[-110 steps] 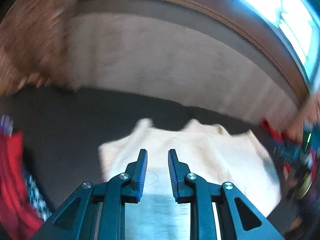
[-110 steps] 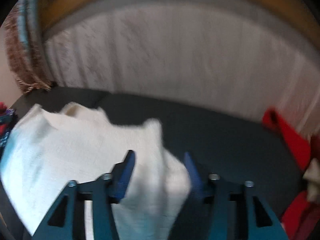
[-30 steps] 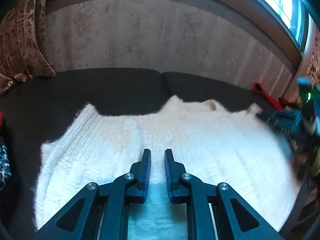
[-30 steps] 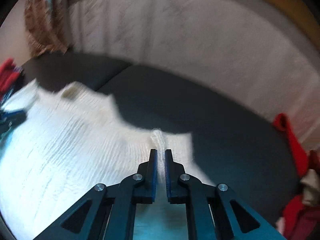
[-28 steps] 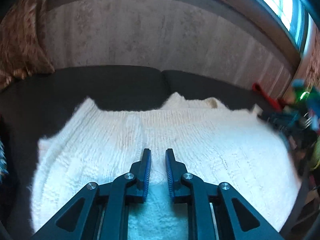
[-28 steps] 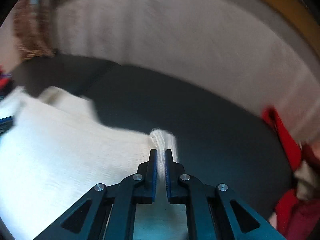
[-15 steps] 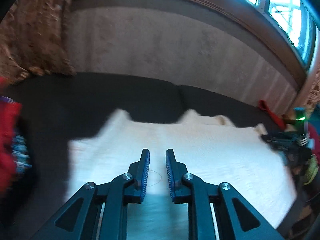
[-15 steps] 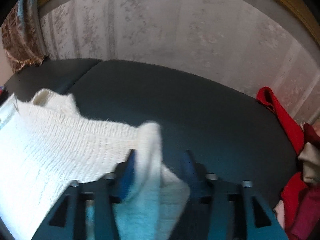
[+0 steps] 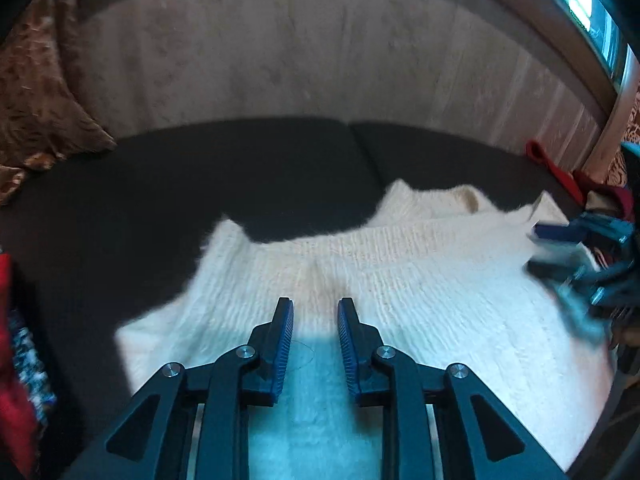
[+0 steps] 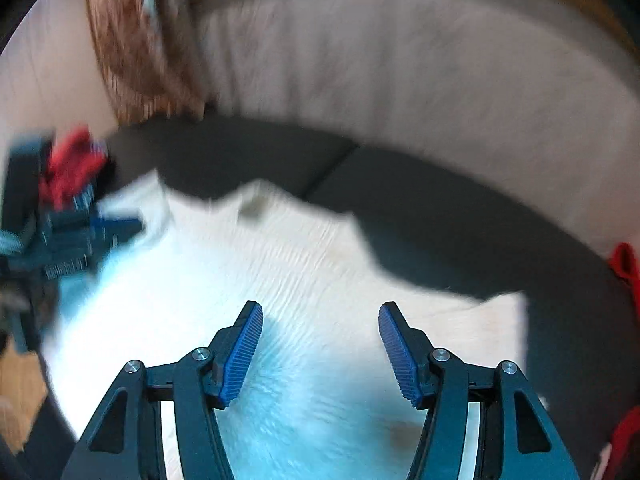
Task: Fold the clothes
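On the dark sofa seat [image 9: 280, 168] a white knit sweater [image 9: 400, 280] lies spread flat, collar toward the backrest. Left gripper [image 9: 314, 322] hovers over its near edge, jaws narrow but opening, nothing pinched; right gripper [image 10: 320, 326] hangs over the sweater's right side with jaws wide apart, empty. Looks like a release between folds; next move likely needs each gripper to pick a fresh edge or sleeve and pinch a single layer cleanly.
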Demonstrator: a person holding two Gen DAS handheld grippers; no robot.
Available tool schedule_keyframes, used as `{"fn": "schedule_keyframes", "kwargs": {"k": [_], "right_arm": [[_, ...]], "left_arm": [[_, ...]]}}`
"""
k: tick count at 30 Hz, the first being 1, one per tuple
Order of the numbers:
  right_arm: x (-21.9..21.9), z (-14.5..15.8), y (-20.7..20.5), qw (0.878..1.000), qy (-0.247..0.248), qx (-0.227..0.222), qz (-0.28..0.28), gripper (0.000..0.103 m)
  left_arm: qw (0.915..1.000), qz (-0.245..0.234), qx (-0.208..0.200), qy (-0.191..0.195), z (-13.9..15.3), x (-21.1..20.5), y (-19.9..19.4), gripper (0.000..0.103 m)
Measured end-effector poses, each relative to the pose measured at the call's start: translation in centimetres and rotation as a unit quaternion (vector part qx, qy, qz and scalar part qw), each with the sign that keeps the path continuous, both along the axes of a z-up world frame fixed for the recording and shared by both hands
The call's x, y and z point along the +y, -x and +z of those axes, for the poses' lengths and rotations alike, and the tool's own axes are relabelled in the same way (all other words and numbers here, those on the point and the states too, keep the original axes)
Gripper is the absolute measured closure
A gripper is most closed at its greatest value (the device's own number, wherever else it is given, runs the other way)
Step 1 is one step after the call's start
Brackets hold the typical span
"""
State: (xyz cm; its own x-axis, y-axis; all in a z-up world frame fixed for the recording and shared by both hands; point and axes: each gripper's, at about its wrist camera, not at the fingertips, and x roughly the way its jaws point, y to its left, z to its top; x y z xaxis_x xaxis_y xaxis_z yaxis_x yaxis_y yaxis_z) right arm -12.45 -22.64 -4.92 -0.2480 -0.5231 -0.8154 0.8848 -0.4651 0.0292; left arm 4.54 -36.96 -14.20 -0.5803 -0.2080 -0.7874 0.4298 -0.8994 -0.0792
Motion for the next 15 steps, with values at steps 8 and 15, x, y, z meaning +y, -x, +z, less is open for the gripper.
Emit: {"fn": "schedule_keyframes", "kwargs": {"k": [8, 15], "right_arm": [[0.0, 1.1, 1.7, 0.999, 0.037, 0.001, -0.020, 0.097], [0.9, -1.3, 4.0, 0.994, 0.049, -0.003, -0.101, 0.099]], "left_arm": [[0.9952, 0.080, 0.054, 0.011, 0.9, -1.0, -1.8, 0.100], [0.9902, 0.135, 0.031, -0.016, -0.8, -3.2, -1.0, 0.098]]}}
